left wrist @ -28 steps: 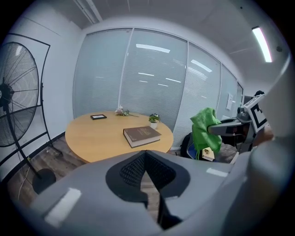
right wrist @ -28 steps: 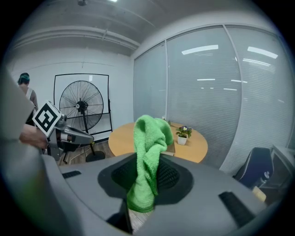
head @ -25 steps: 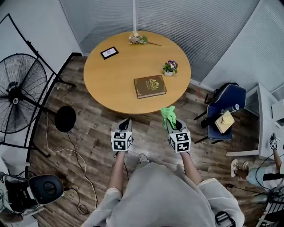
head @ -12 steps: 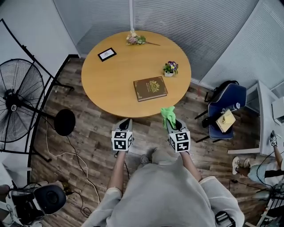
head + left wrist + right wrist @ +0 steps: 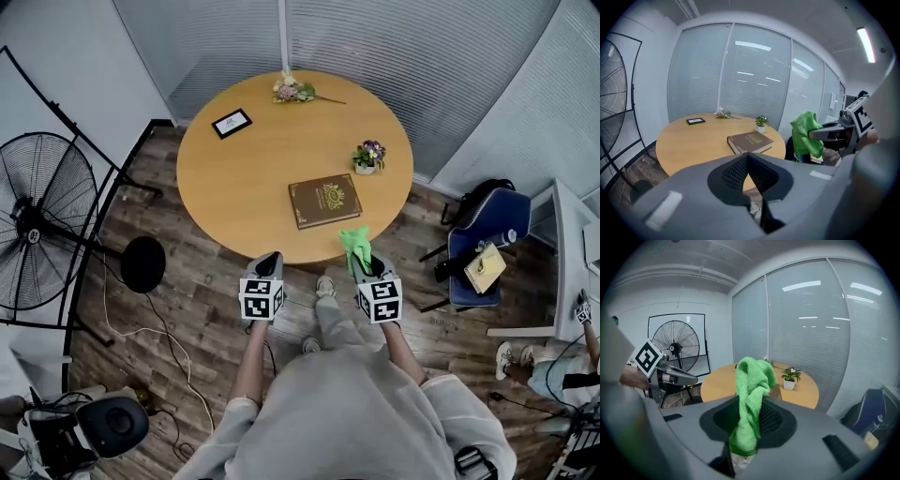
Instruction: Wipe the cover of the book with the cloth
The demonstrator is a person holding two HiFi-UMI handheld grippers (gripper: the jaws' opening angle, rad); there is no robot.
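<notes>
Over the plank floor [image 5: 187, 309], just short of the near rim of the round tabletop [image 5: 244, 178], the left claw [image 5: 267, 259] is closed on nothing and the right claw [image 5: 366, 262] grips a bunched green cloth [image 5: 354, 244]. The brown book [image 5: 325, 201] lies flat at the tabletop's 5 o'clock, at 11 o'clock from the right claw and clear of the cloth. Farther off stand a potted plant [image 5: 368, 156], a framed picture [image 5: 231, 123] and, at 12 o'clock, a flower sprig [image 5: 295, 90] before blind-covered glass walls [image 5: 375, 37].

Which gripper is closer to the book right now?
Right. The right gripper, gripping the cloth, is just short of the book; the left gripper is farther off, toward its left.
</notes>
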